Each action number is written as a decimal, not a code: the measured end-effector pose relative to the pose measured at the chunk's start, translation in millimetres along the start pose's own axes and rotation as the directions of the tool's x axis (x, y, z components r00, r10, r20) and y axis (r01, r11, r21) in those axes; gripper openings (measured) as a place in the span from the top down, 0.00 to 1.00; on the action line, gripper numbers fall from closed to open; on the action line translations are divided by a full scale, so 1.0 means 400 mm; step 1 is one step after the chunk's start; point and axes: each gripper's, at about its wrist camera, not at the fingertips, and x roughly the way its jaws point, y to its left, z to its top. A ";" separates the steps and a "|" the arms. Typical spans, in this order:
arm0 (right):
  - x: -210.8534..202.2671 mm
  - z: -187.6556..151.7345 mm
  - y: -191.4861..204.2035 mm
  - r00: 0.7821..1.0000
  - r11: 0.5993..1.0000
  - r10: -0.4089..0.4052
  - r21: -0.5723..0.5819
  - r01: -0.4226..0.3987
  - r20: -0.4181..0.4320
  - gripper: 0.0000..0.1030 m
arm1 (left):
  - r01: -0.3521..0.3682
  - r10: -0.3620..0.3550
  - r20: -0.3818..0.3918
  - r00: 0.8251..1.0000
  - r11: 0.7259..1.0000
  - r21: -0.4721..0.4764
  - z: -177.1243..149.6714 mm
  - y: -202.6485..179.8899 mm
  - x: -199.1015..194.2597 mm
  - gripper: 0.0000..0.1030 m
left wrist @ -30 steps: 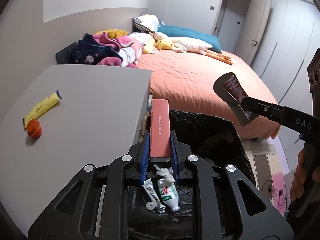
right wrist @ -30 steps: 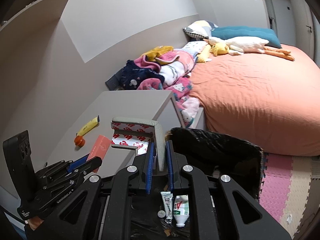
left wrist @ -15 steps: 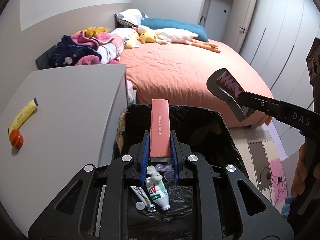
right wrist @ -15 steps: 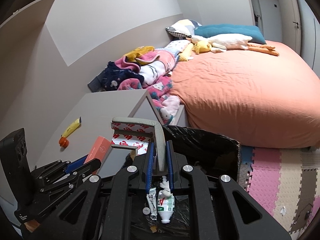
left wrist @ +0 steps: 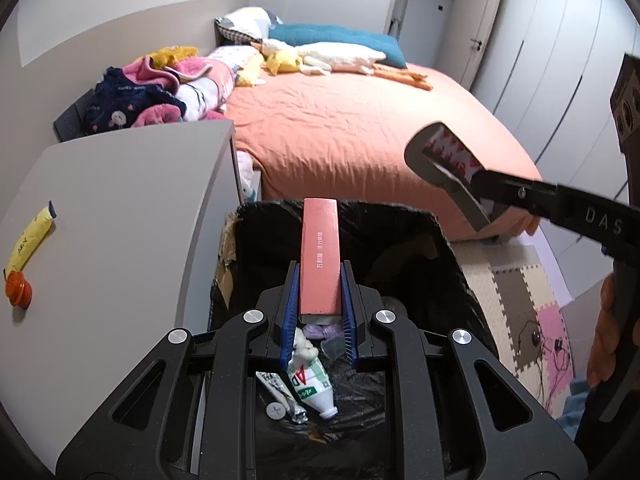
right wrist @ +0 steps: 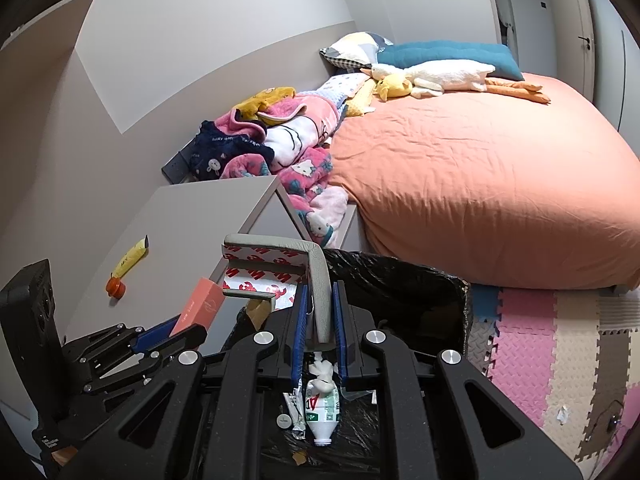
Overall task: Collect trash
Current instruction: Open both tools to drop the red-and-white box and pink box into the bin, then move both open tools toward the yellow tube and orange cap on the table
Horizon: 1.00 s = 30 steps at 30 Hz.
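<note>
My left gripper [left wrist: 319, 280] is shut on a salmon-pink box [left wrist: 320, 256] and holds it over the black-lined trash bin [left wrist: 452, 256]. My right gripper [right wrist: 319, 304] is shut on a grey foam corner guard with red-printed backing [right wrist: 280, 264], held above the same bin [right wrist: 400, 284]. In the left wrist view the guard [left wrist: 444, 160] hangs to the right of the bin. A bottle [left wrist: 312, 384] and a tube lie in the bin. A yellow tube [left wrist: 28, 240] and an orange cap [left wrist: 18, 289] lie on the grey cabinet top [left wrist: 120, 220].
An orange-covered bed [right wrist: 480, 184] with pillows, plush toys and piled clothes [right wrist: 272, 140] stands behind the bin. Foam floor mats [right wrist: 552, 344] lie to the right. A cable lies on the floor [left wrist: 536, 340].
Both grippers have moved right, away from the cabinet, and now sit more squarely over the bin. Each still holds its item.
</note>
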 end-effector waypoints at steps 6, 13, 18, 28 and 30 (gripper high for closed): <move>0.003 0.010 -0.010 0.999 0.999 -0.035 0.015 0.035 -0.004 0.36 | -0.053 0.052 -0.040 0.998 0.998 -0.025 -0.006 0.017 0.011 0.06; 0.005 0.010 -0.003 0.999 0.999 -0.042 0.010 0.042 0.001 0.35 | -0.071 0.071 -0.013 0.997 0.997 -0.028 -0.006 0.031 -0.012 0.06; 0.013 0.010 0.007 0.999 0.999 -0.037 0.002 0.037 -0.005 0.34 | -0.091 0.091 -0.005 0.996 0.995 -0.033 -0.007 0.044 -0.020 0.06; 0.044 0.014 0.086 1.000 0.999 0.018 -0.040 -0.018 0.005 0.29 | -0.126 0.127 0.012 0.992 0.989 -0.078 -0.024 0.115 -0.041 0.06; 0.054 0.015 0.106 0.999 0.998 0.033 -0.052 -0.032 0.005 0.27 | -0.134 0.135 0.003 0.991 0.987 -0.084 -0.029 0.131 -0.042 0.06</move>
